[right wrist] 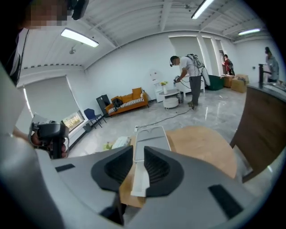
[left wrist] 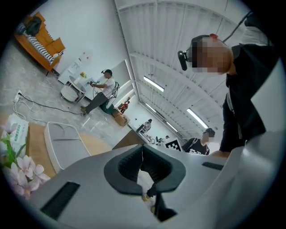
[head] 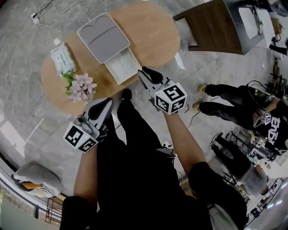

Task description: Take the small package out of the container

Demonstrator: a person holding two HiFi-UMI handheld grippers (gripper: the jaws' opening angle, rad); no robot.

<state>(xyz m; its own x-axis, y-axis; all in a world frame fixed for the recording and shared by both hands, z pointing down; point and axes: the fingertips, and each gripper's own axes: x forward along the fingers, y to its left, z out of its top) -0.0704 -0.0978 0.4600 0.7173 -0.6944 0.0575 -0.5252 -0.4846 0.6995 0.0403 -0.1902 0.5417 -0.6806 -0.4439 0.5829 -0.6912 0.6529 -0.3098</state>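
Observation:
A grey container (head: 103, 37) stands with its lid laid back on the oval wooden table (head: 153, 31), its white base (head: 122, 65) facing me. A small white-and-green package (head: 62, 58) lies on the table left of it, outside the container. My right gripper (head: 146, 74) hovers over the table's near edge just right of the white base, jaws open with nothing between them; in the right gripper view (right wrist: 138, 154) the container (right wrist: 151, 138) shows through the gap. My left gripper (head: 105, 104) hangs off the table, below the flowers, shut and empty (left wrist: 142, 152).
Pink flowers (head: 81, 86) lie on the table's near left edge, below the package. A dark wooden counter (head: 216, 27) stands at the right of the table. A person in black sits on the floor (head: 238, 108). Cables and a power strip (head: 45, 13) lie beyond the table.

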